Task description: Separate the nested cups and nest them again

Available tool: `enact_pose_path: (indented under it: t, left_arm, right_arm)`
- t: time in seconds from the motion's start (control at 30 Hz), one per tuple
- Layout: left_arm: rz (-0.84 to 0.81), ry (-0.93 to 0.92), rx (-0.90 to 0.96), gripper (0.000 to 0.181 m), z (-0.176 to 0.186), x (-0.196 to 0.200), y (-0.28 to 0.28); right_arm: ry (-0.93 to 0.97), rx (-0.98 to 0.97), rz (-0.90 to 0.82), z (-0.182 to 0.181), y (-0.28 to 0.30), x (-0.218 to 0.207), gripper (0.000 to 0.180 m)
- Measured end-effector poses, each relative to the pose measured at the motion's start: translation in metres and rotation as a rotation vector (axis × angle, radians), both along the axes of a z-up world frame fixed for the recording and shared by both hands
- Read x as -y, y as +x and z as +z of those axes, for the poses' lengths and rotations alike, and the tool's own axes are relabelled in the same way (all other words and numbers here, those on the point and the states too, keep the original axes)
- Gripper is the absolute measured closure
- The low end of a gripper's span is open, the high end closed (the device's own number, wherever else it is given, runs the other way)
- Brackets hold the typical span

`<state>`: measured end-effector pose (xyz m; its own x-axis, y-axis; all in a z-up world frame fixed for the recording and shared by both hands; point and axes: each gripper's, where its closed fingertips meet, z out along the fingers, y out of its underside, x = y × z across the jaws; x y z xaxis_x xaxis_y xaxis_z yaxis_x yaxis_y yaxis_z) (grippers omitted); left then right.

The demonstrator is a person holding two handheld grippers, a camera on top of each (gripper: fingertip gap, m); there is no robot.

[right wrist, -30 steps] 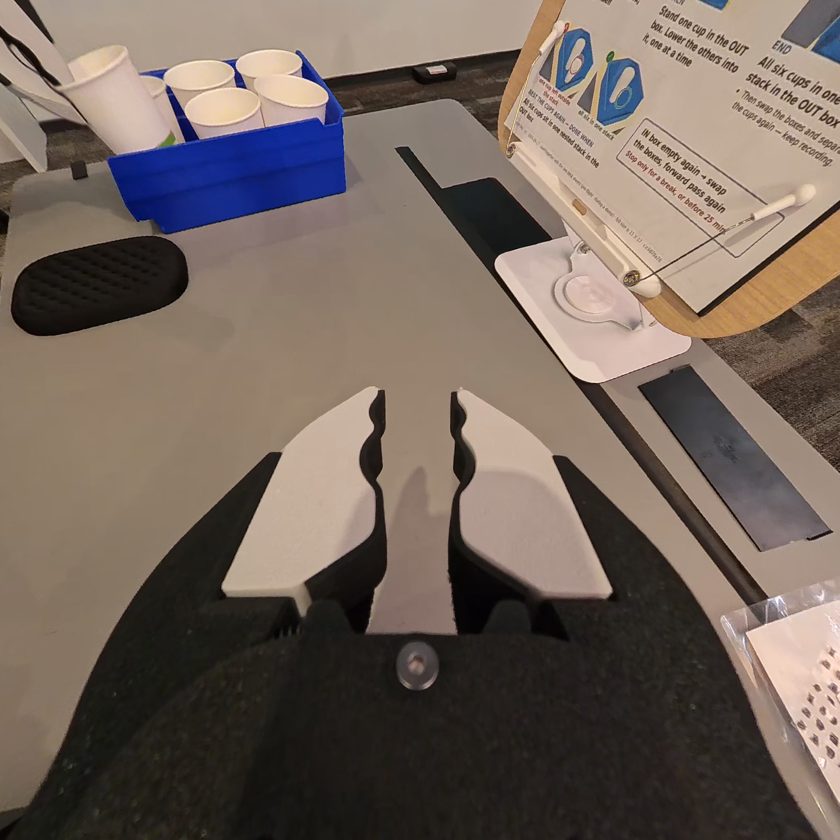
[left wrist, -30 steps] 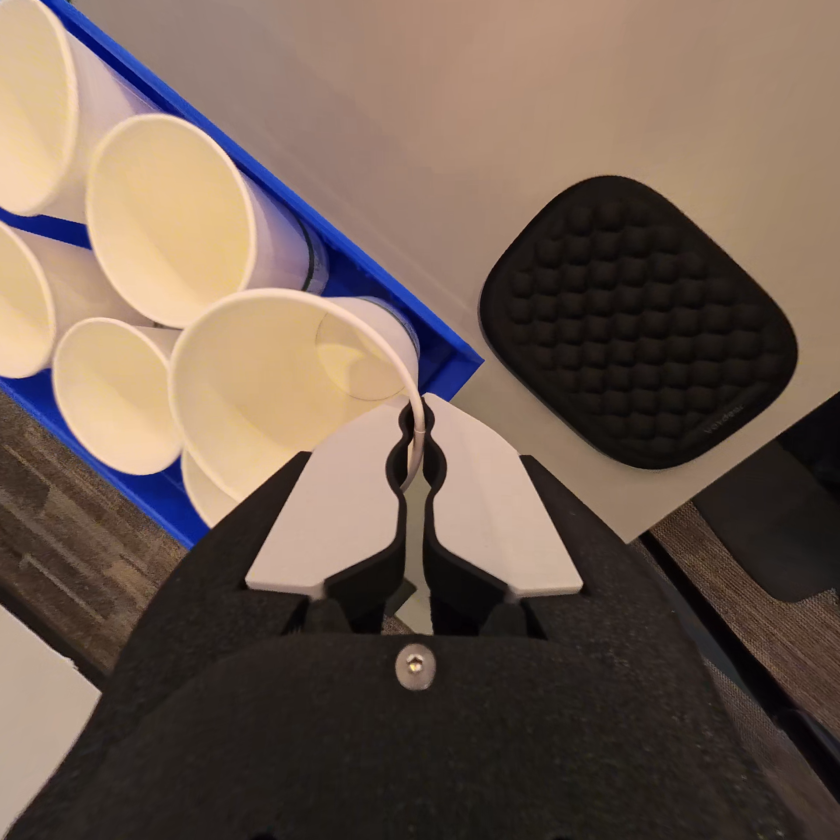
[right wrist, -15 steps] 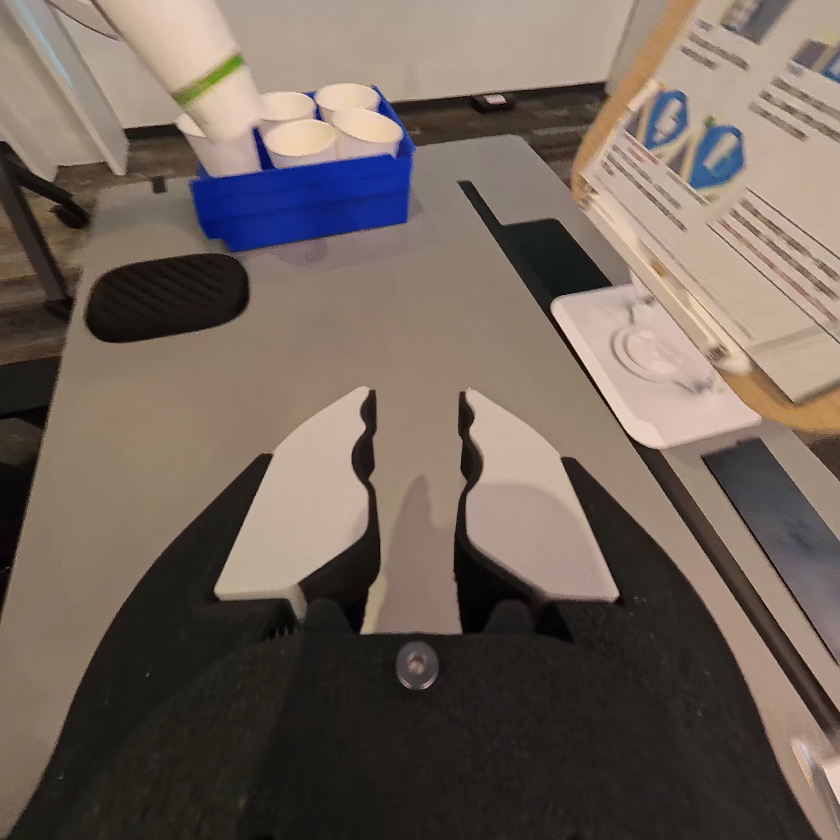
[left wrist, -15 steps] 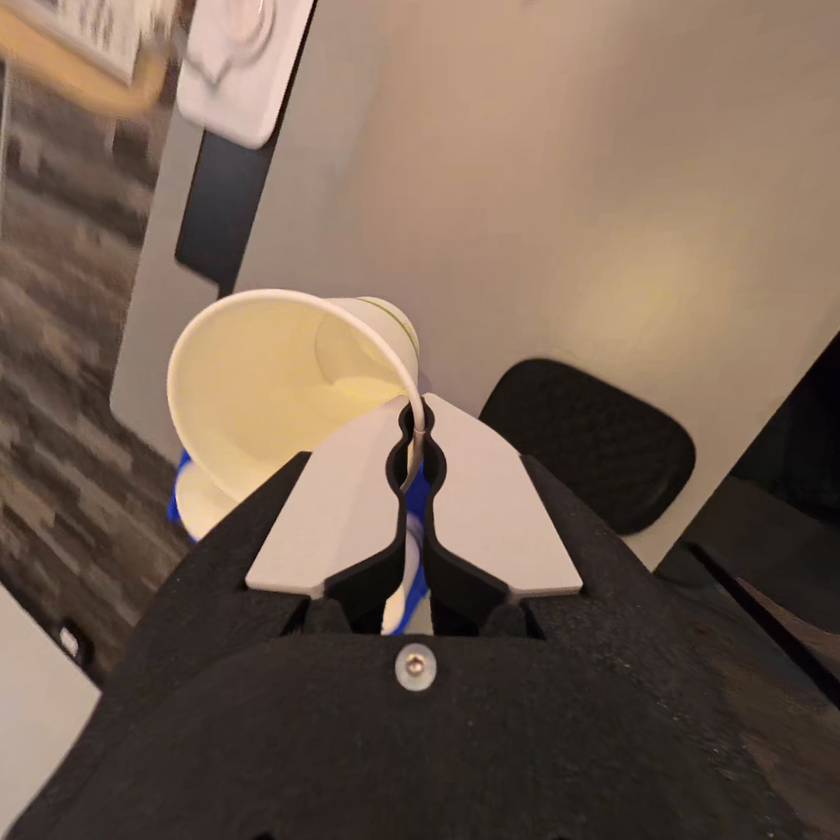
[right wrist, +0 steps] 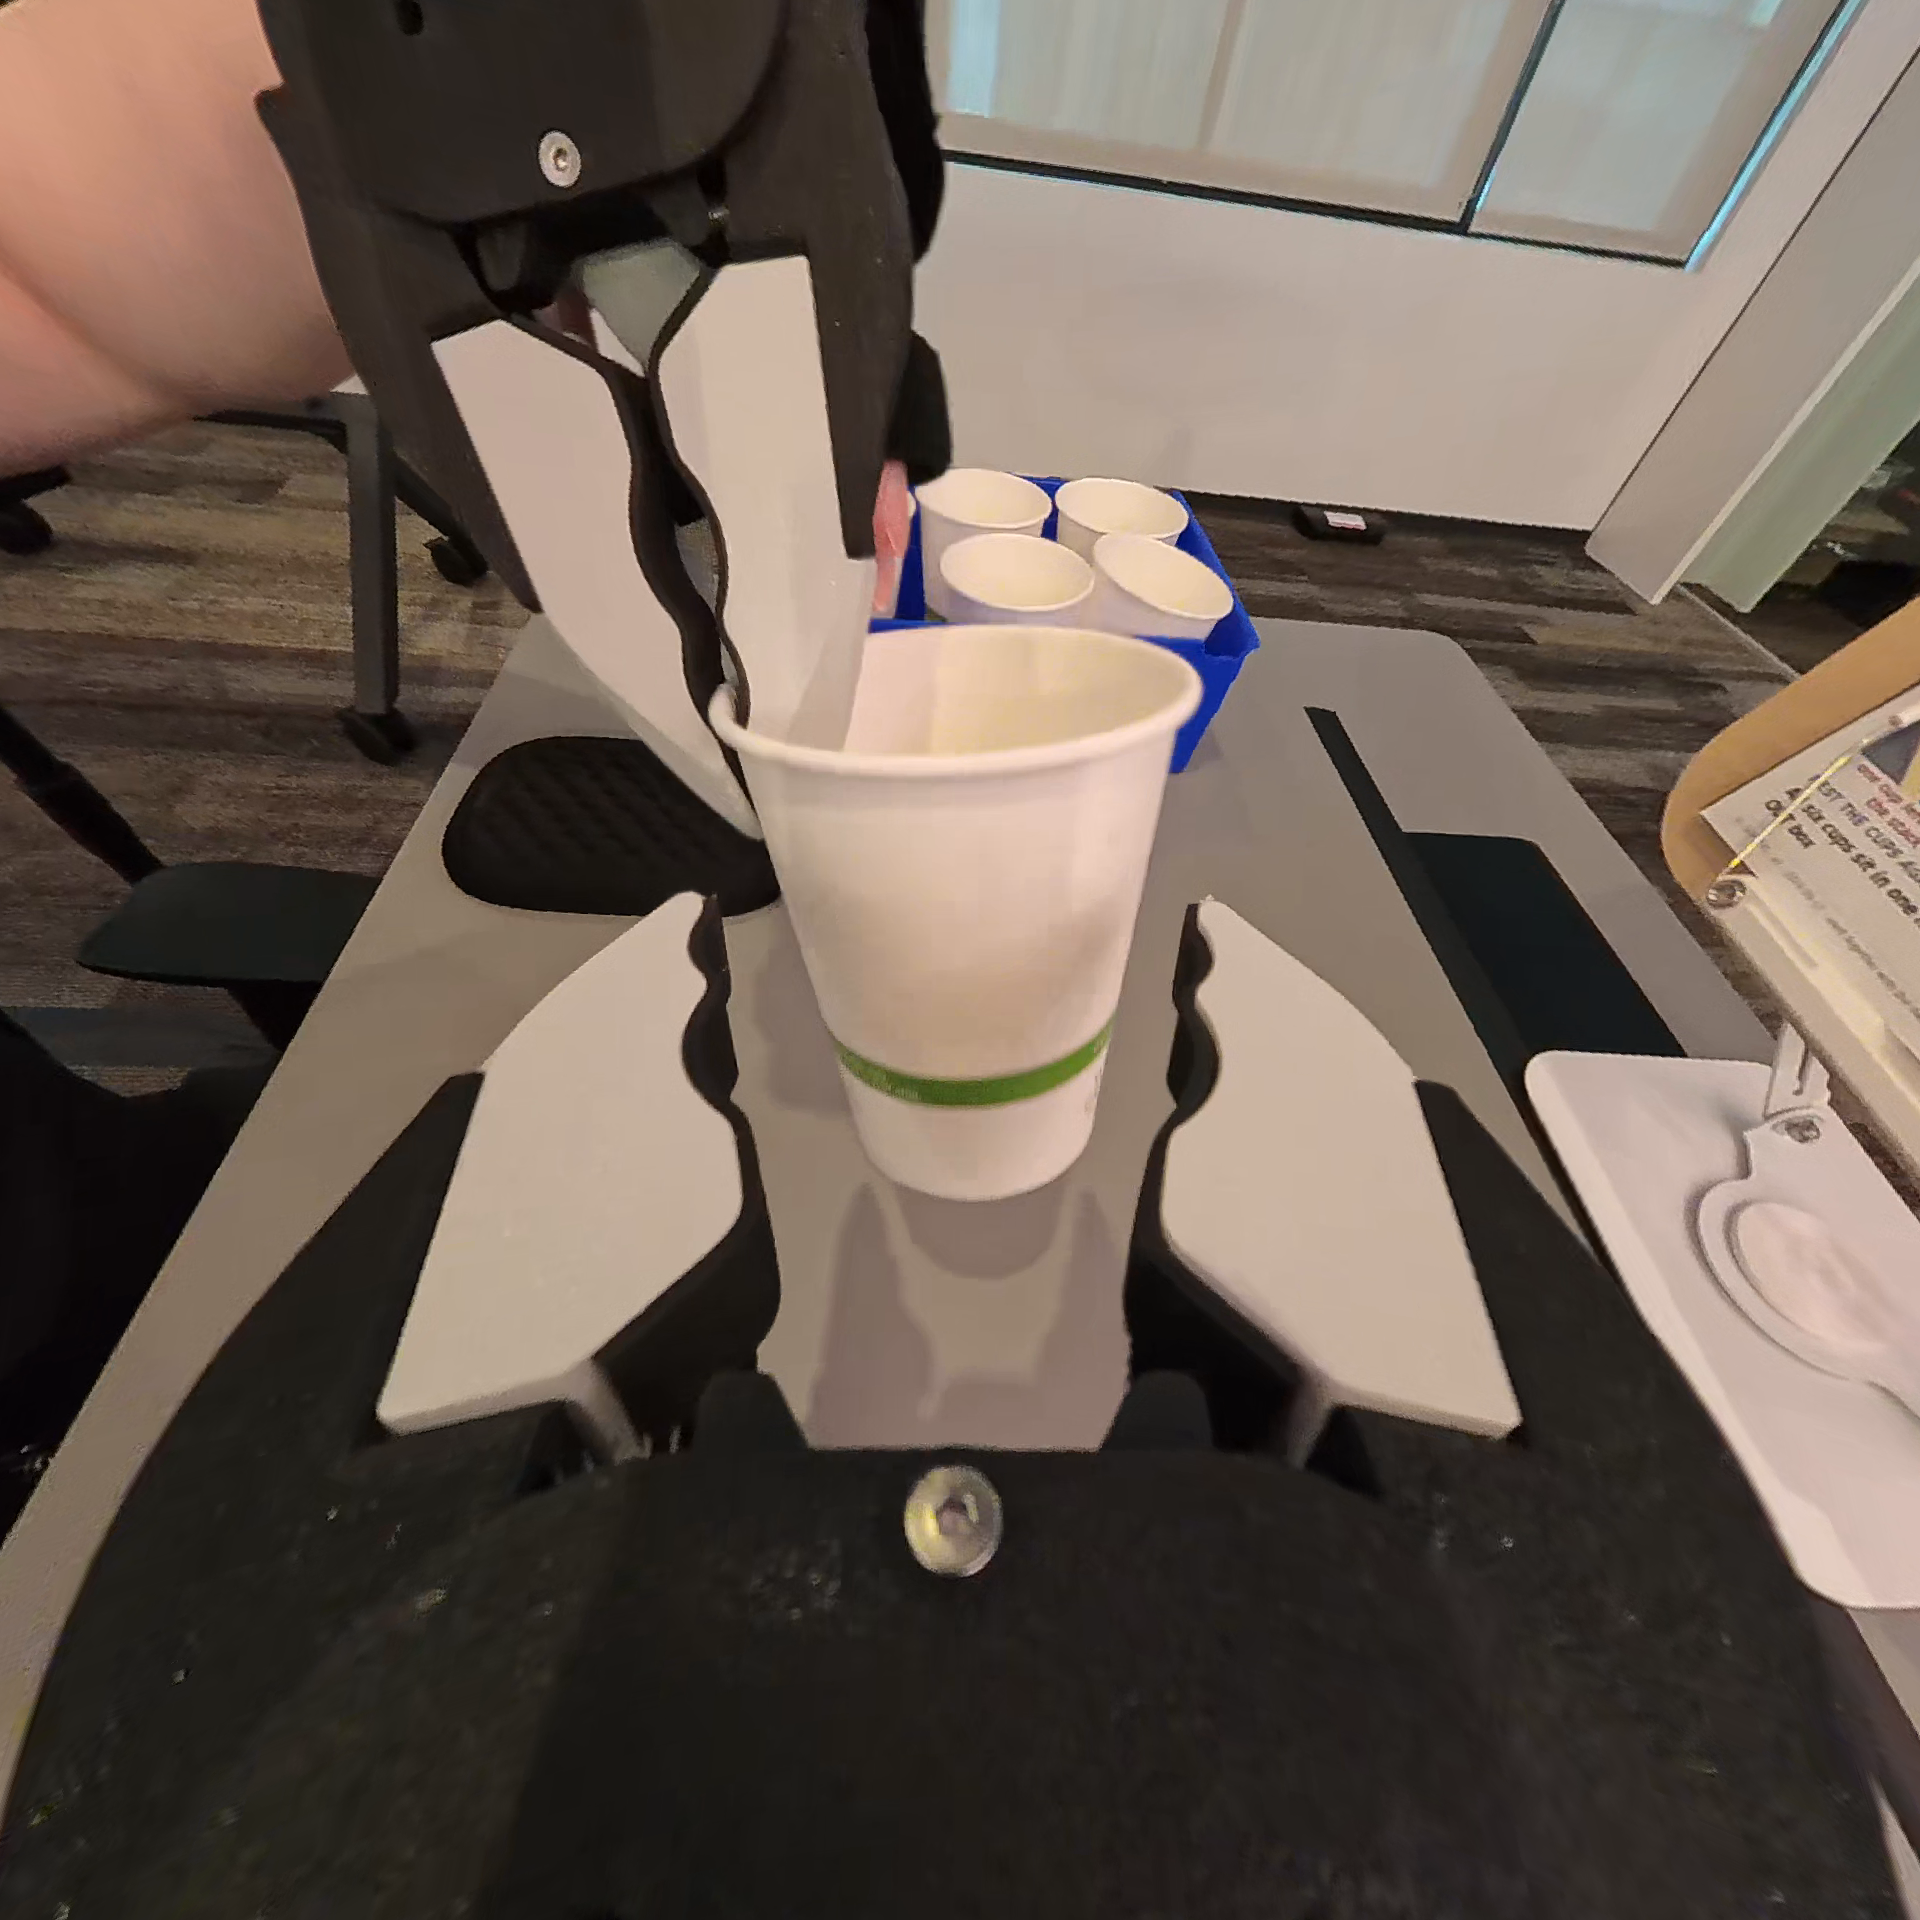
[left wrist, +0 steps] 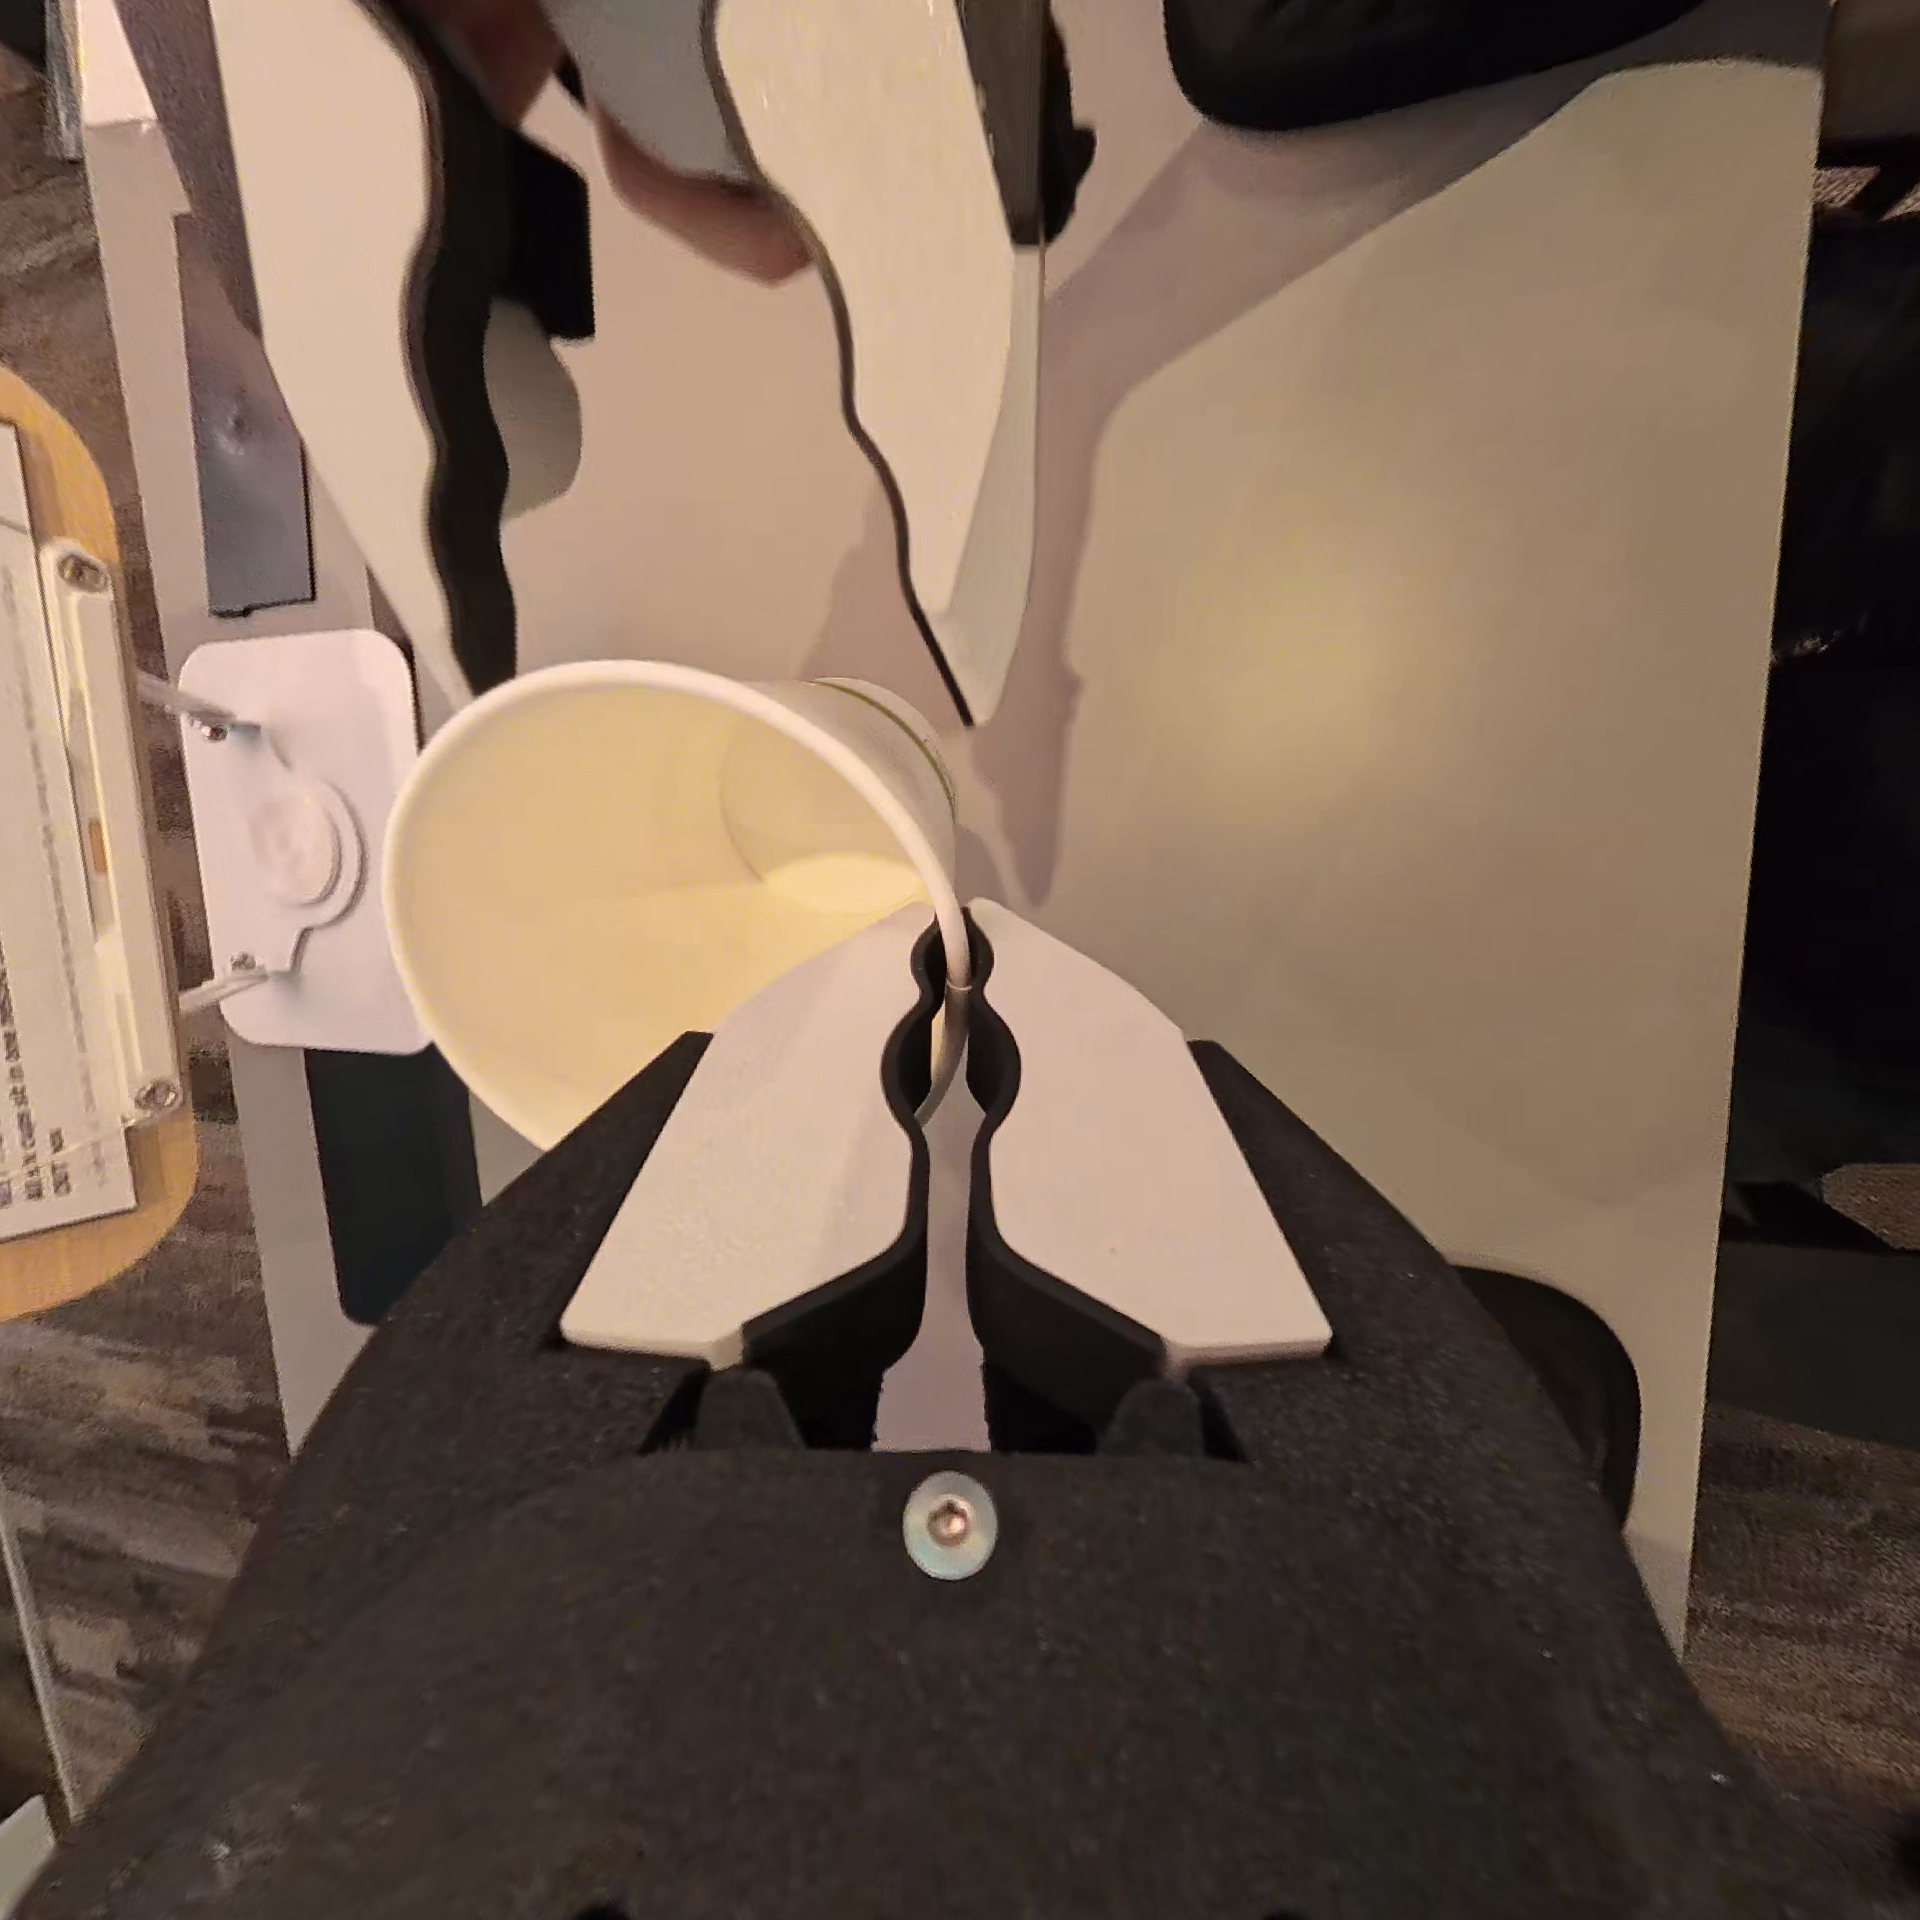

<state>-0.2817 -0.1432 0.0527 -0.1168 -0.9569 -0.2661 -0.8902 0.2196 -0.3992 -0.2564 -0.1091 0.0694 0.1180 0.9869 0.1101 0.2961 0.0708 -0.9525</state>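
The left gripper point(left wrist: 954, 961) pinches the rim of a white paper cup point(right wrist: 966, 914) with a green band near its base: one jaw sits inside the mouth, the other outside, and the thin wall is clamped between them. In the right wrist view the cup stands roughly upright over the middle of the grey worktop point(right wrist: 1299, 790). Whether its base touches the surface or hangs just above cannot be told; a reflection lies right under it.

The right gripper point(right wrist: 951, 971) has its jaws spread wide, one on each side of the cup's lower body and clear of it. At the far edge of the worktop a blue bin point(right wrist: 1210, 675) holds four more paper cups point(right wrist: 1070, 566), upright with mouths open. A black textured pad point(right wrist: 592, 821) lies toward the left edge, and a white stand base point(right wrist: 1704, 1309) sits at the right edge.

The cup looks very light and thin-walled, so it should crush or go oval under a hard squeeze, and its smooth side may slip. The rolled rim is the stiffest part and suits a pinch like the one it has now. For the right gripper, a gentle hold across the lower body near the green band, where the base stiffens the wall, seems safest. Being so light, it could tip from a small knock.
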Motion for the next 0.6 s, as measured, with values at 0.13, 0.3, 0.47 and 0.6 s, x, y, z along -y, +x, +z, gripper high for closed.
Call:
enact_pose_path:
  t: [0.13,0.3,0.47,0.6]
  left_arm:
    - [-0.03,-0.023,-0.002,0.181,-0.003,0.003,0.012]
    - [-0.067,-0.034,-0.016,0.181,-0.011,0.009,0.021]
    - [-0.082,-0.033,-0.04,0.181,-0.015,0.011,0.021]
    - [-0.084,-0.041,-0.046,0.181,-0.016,0.014,0.021]
  right_arm:
    - [0.041,-0.004,0.06,-0.005,-0.006,0.005,0.094]
    - [0.056,0.053,0.06,-0.019,-0.013,0.004,0.084]
    - [0.038,0.07,0.072,-0.024,-0.014,0.005,0.085]
    - [-0.017,0.061,0.095,-0.024,-0.014,0.008,0.088]
